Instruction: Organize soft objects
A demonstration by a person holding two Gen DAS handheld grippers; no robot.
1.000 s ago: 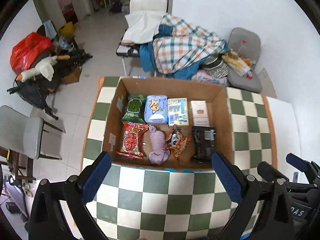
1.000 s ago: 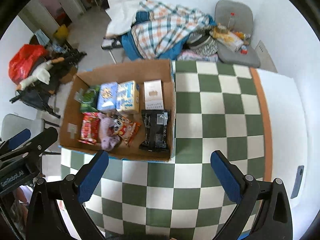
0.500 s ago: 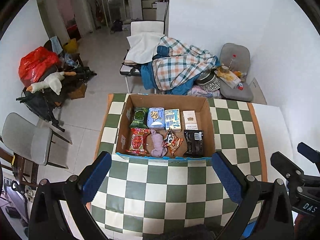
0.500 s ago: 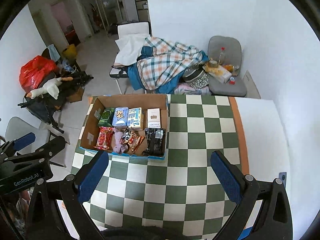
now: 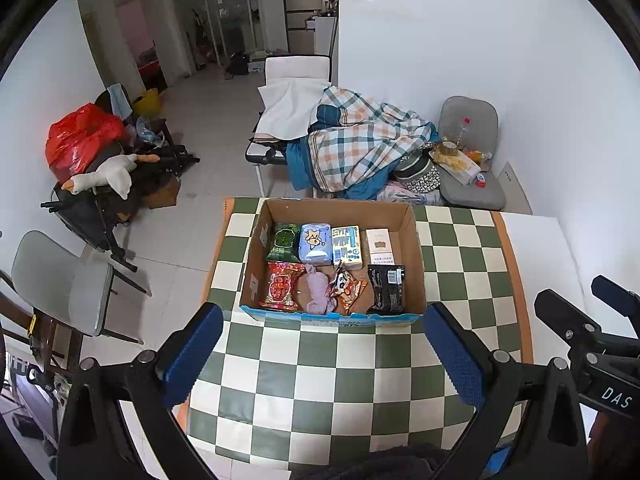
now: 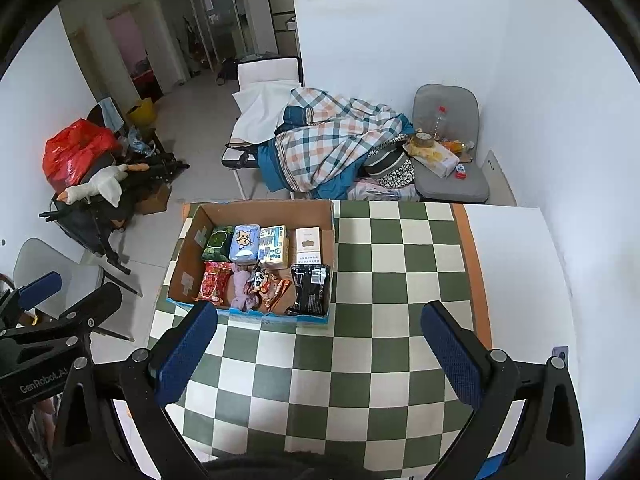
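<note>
A cardboard box [image 5: 416, 264] [image 6: 192, 240] stands at the far left part of the green-and-white checked table [image 5: 320, 380] [image 6: 380, 320]. In it lie snack packets, small cartons, a lilac cloth [image 5: 318, 292] [image 6: 242, 290] and a black packet [image 5: 386, 288] [image 6: 310, 288]. My left gripper [image 5: 324, 356] is open and empty, held high above the table's near side. My right gripper [image 6: 320, 356] is open and empty, also high, to the right of the box. Each gripper shows at the edge of the other's view.
Beyond the table stand a chair heaped with a checked blanket [image 5: 360, 148] and a grey chair [image 5: 472, 184] with clutter. A grey chair [image 5: 64, 280] and a red bag [image 5: 80, 140] are on the left. White wall lies to the right.
Both grippers have pulled up and back from the box, so the box looks smaller and more of the room shows. Both stay open and empty.
</note>
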